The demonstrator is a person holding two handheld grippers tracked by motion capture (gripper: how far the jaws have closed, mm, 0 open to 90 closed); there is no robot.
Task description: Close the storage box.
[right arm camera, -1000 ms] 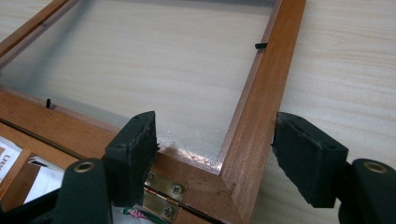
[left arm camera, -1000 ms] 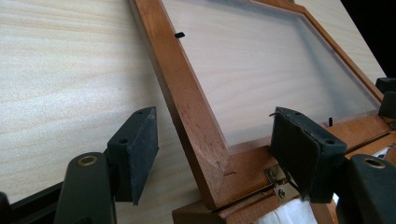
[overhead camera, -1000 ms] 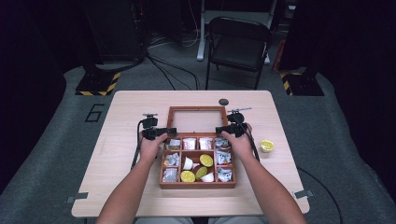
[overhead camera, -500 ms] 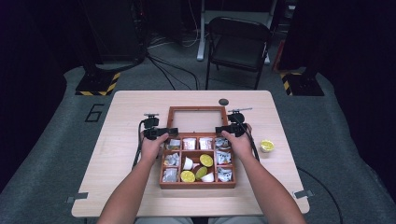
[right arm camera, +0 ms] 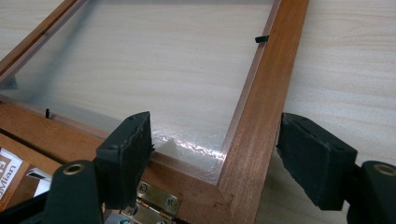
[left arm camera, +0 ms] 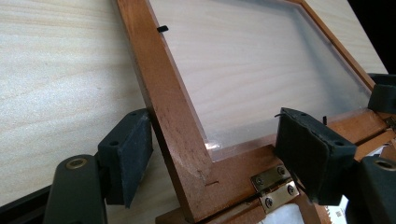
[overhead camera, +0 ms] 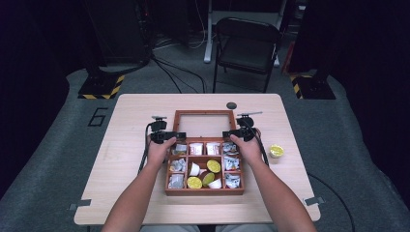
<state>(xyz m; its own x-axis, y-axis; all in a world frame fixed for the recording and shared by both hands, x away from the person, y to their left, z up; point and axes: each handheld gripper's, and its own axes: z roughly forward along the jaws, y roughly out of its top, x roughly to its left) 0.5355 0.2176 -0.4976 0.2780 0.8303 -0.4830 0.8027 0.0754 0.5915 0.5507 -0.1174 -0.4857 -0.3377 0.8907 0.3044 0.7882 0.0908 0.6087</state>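
High view shows the wooden box [overhead camera: 204, 166] mid-frame, lid [overhead camera: 204, 124] lying open flat behind it. Left gripper [left arm camera: 212, 154] and right gripper [right arm camera: 215, 156] straddle the lid's hinge-side corners, jaws just widened, pads slightly clear of the frame.

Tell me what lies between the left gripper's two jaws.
In the left gripper view, the left gripper straddles the open lid of the wooden box: its side rail and hinge corner lie between the jaws, which have just been opening.

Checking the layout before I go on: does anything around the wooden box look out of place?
One yellow-lidded cup sits alone on the table, right of the box; similar cups lie inside it. Nothing looks spilled or damaged.
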